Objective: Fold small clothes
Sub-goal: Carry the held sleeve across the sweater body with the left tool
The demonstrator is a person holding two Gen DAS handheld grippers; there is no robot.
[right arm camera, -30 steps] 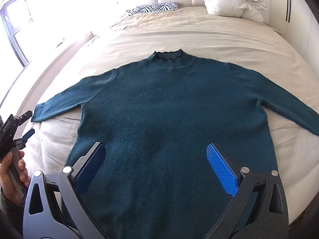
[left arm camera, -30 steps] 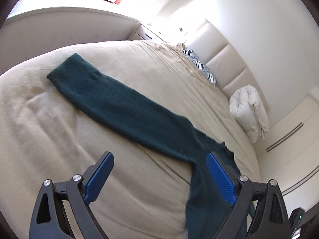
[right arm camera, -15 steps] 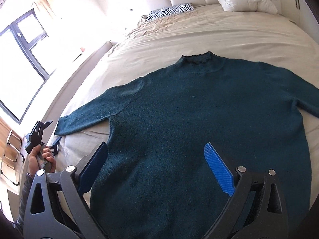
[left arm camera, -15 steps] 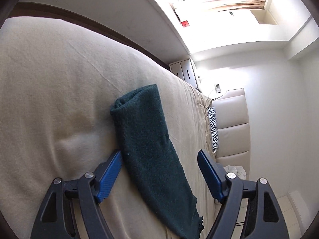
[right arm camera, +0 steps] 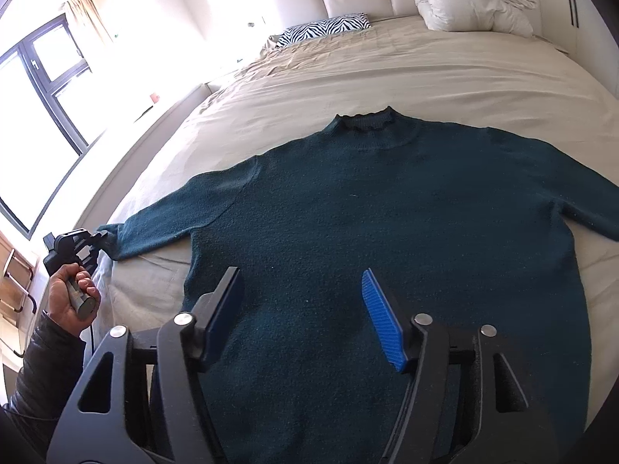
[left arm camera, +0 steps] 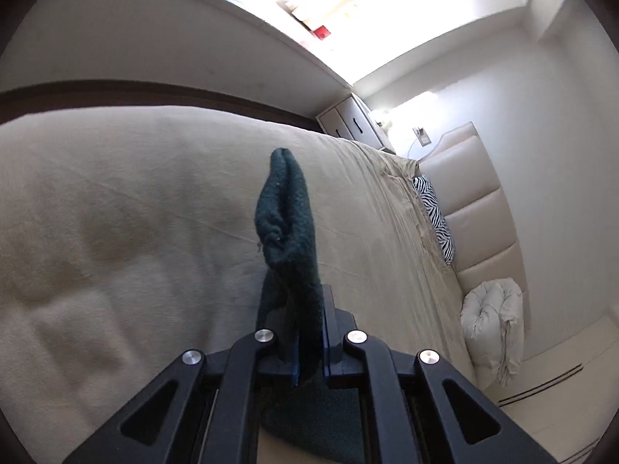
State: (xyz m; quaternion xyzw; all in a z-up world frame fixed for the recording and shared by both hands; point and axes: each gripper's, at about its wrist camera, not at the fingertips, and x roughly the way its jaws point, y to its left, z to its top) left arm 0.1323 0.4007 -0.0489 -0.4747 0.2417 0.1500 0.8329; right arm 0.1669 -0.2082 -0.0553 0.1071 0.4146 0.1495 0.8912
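- Currently one dark green sweater [right arm camera: 387,255] lies flat on the beige bed [right arm camera: 348,77], neck toward the headboard, body spread, both sleeves out to the sides.
- Sleeves counted: two. Left sleeve [right arm camera: 154,228] runs to the bed's left edge; right sleeve only partly in frame at the right.
- Left gripper [left arm camera: 309,332]: jaws pressed together, pinching the cuff end of the left sleeve; the cuff [left arm camera: 286,208] sticks up past the fingertips, bunched.
- In the right wrist view the left gripper [right arm camera: 96,237] meets the cuff at the bed edge, held by one hand [right arm camera: 71,294] in a dark sleeve.
- Right gripper [right arm camera: 301,309]: two blue pads, jaws closing, about half spread, over the lower body of the sweater; pads not pressing fabric as far as visible.
- Pillows: one zebra-striped pillow [right arm camera: 325,29] at the headboard.
- One white folded duvet [right arm camera: 468,0] at the head's right corner.
- One window [right arm camera: 42,77] on the left wall.
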